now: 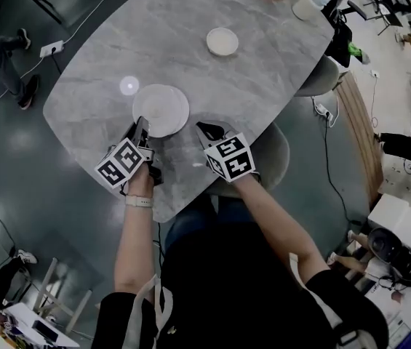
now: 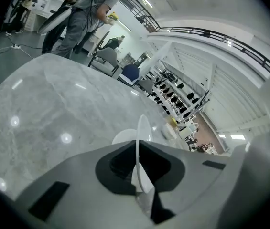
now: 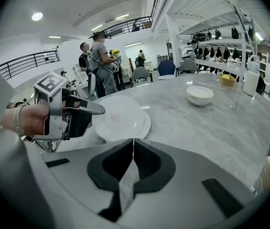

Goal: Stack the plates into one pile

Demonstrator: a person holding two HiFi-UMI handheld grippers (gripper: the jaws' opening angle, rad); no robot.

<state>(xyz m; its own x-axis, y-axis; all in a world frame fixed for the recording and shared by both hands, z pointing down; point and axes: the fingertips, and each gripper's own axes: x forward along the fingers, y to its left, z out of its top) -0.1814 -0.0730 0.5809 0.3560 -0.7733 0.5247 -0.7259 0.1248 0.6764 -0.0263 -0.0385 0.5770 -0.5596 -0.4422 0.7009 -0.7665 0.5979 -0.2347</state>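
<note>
Nearest to the person, the right gripper (image 3: 132,149) has its jaws pressed together with nothing between them. It hangs over the near edge of the grey marble table (image 1: 190,71), just beside the plates, and touches neither of them.

The left gripper (image 1: 141,124) has its jaws closed narrowly on the near rim of a white plate (image 1: 163,107). In the left gripper view this rim stands as a thin white edge between the two pads. The held plate is above a second white plate (image 3: 147,123), which lies flat on the table. The rim of the lower plate shows on the side away from the left gripper, so the two are not yet well centred. I cannot tell whether the held plate already rests on the lower one or is a little above it.

Farther on the table, well apart from the plates, stands a small white bowl (image 1: 222,41). At the far edge there is a white jug (image 1: 308,7).

In my judgement the task is nearly finished. One plate is over the other, and what is left is to settle it, open the left jaws and draw the gripper away. I see no other plate to add.
</note>
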